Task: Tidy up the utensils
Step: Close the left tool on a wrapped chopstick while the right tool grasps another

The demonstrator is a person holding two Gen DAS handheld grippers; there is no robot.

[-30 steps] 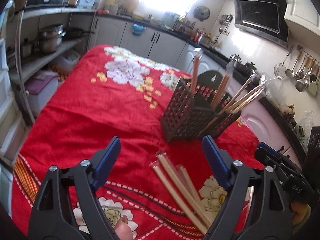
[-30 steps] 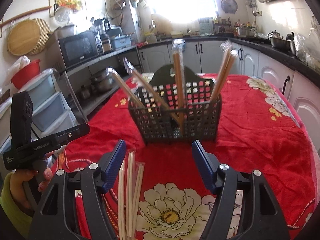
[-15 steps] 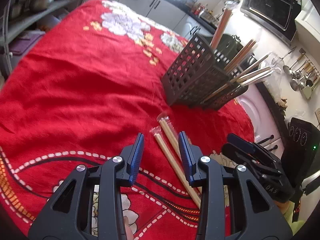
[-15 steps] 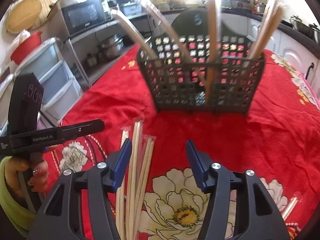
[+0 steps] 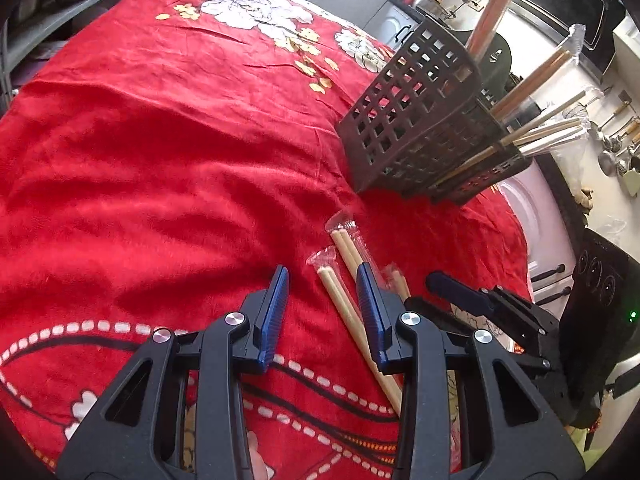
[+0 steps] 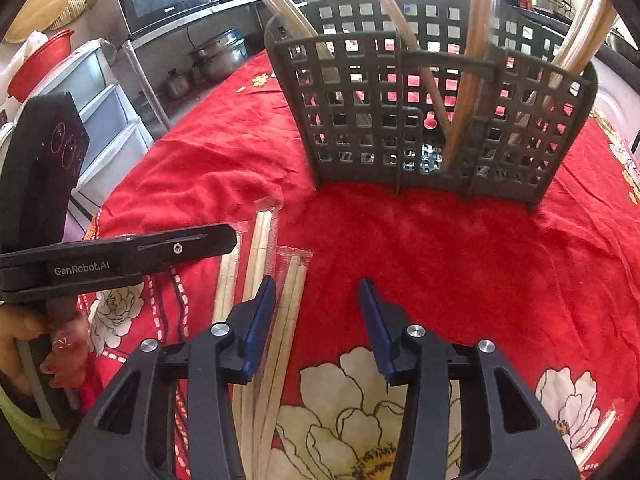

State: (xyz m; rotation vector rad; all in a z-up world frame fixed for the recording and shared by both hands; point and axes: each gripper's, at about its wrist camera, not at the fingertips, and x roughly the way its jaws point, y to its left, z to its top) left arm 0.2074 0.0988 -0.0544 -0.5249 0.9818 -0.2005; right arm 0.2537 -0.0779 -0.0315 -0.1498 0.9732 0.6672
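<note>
Left wrist view looks down on the left gripper (image 5: 322,314), lower over the red flowered tablecloth (image 5: 160,168) than a second ago and with its blue-padded jaws drawn much closer together than the wide spread they had then. They are still apart, with a gap between them, and one wrapped pair of chopsticks (image 5: 352,320) runs through that gap on the cloth; I cannot tell whether either pad touches it. A second wrapped pair (image 5: 347,249) lies just beside it, its far end clear of the right-hand pad, and a third short end (image 5: 396,280) shows past that pad. Beyond them stands the dark grid utensil caddy (image 5: 416,128), now larger in view than before, with several wrapped chopsticks (image 5: 536,136) leaning out of it to the right.

Right wrist view shows the right gripper (image 6: 318,322), also nearer the caddy (image 6: 432,120) than a second ago, its jaws narrower than before yet open, with bare red cloth (image 6: 440,264) between them. The loose chopstick bundle (image 6: 264,264) lies under and just left of its left pad, three wrapped pairs side by side pointing toward the caddy. The left gripper's black finger (image 6: 132,252) reaches in from the left across the far ends of those chopsticks, closer to them than earlier. Inside the caddy, wrapped chopsticks (image 6: 468,80) stand tilted in different compartments.
</note>
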